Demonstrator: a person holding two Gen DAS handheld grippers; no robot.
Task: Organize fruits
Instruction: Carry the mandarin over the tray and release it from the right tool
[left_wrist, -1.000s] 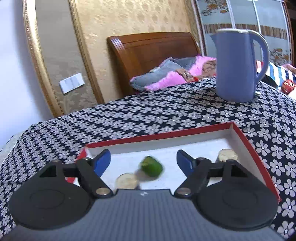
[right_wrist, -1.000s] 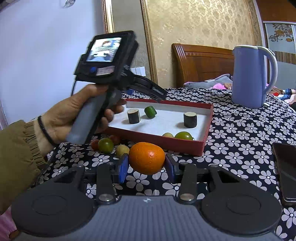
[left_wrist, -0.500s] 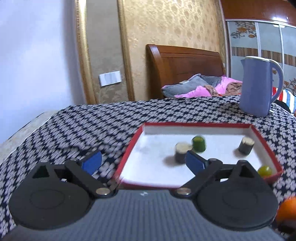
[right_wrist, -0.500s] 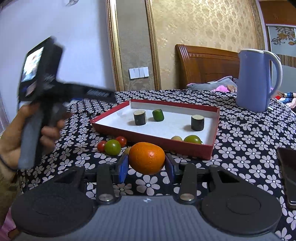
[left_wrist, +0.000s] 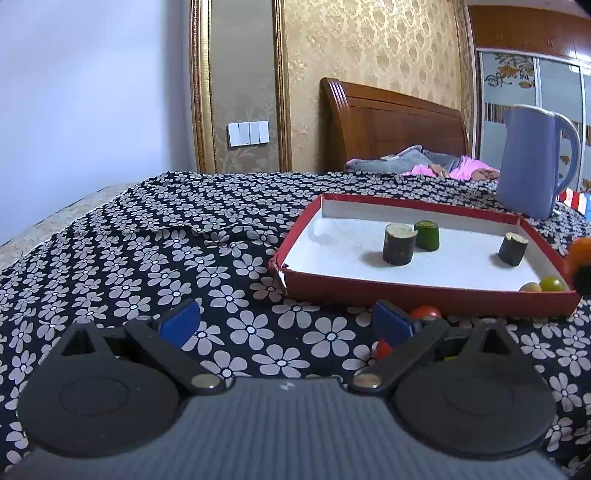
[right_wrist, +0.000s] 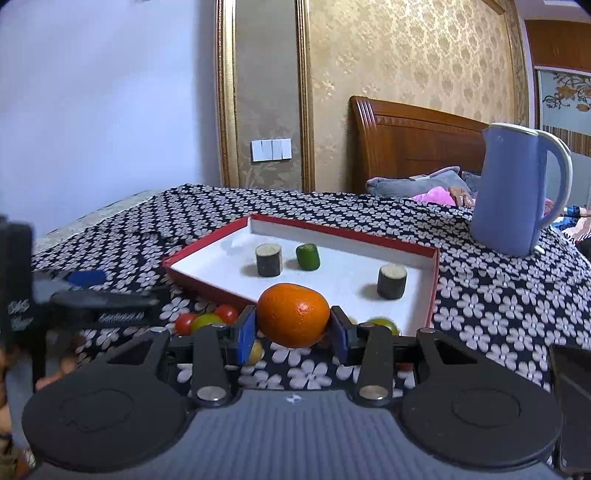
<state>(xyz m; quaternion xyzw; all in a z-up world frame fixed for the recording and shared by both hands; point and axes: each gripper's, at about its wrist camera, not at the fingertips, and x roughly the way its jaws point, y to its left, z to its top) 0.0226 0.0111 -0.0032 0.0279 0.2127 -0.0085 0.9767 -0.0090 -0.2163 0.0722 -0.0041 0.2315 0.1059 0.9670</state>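
A red-rimmed white tray (left_wrist: 424, 291) (right_wrist: 207, 284) holds two dark cylinder pieces (left_wrist: 398, 244) (left_wrist: 513, 248), a green piece (left_wrist: 427, 235) and two small fruits (left_wrist: 552, 283) at its near right corner. My right gripper (right_wrist: 293, 332) is shut on an orange (right_wrist: 293, 315) and holds it lifted in front of the tray's near edge. My left gripper (left_wrist: 286, 325) is open and empty, low over the cloth left of the tray. Small red and green tomatoes (right_wrist: 207, 319) (left_wrist: 425, 312) lie on the cloth before the tray.
A blue jug (left_wrist: 532, 162) (right_wrist: 515, 192) stands behind the tray to the right. A dark phone (right_wrist: 572, 398) lies at the right edge. The table has a black flowered cloth (left_wrist: 184, 251). A bed headboard (left_wrist: 388, 122) and wall stand beyond.
My left gripper has pulled back out of the tray to the left and down, leaving the green piece inside. My right gripper has lifted the orange toward the tray.
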